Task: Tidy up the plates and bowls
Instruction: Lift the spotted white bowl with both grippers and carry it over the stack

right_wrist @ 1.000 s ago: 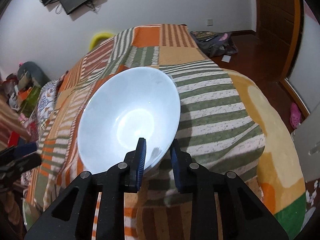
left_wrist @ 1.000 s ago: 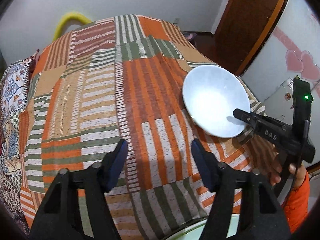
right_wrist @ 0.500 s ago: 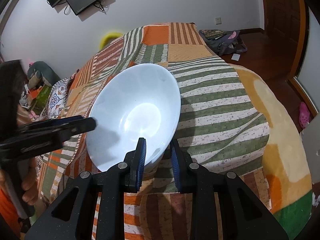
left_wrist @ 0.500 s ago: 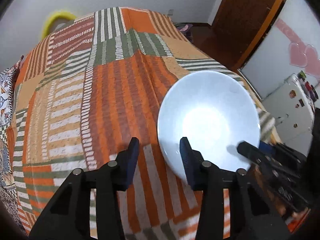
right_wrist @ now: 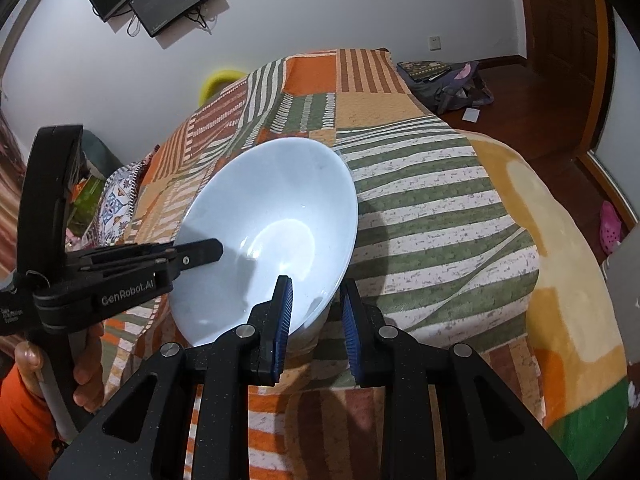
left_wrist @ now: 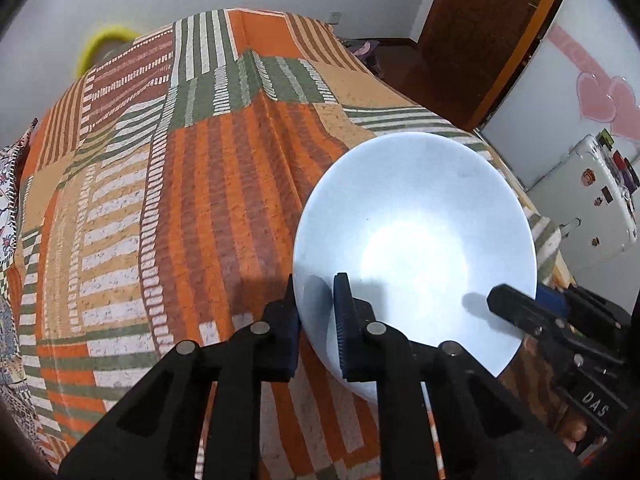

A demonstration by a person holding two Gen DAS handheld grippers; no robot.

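A white bowl [left_wrist: 416,240] [right_wrist: 272,220] is held tilted above a bed covered by an orange, green and white patchwork blanket [left_wrist: 200,200]. My left gripper [left_wrist: 316,284] has its jaws closing on the bowl's near-left rim, one finger inside and one outside, pads against it. In the right wrist view the left gripper [right_wrist: 200,254] reaches in from the left over the rim. My right gripper [right_wrist: 316,284] is shut on the opposite rim, one blue pad inside the bowl and the other under it. The right gripper [left_wrist: 504,296] shows at the bowl's right edge in the left wrist view.
A person's hand [right_wrist: 84,372] in an orange sleeve grips the left tool. A yellow ring [left_wrist: 104,40] lies behind the bed. A wooden door [left_wrist: 480,40] and a white sticker-covered case [left_wrist: 592,200] stand to the right. A bag [right_wrist: 444,80] lies on the floor.
The left gripper came down and right to the bowl, and its wide-open jaws narrowed onto the rim. The right gripper stayed put, holding the bowl.
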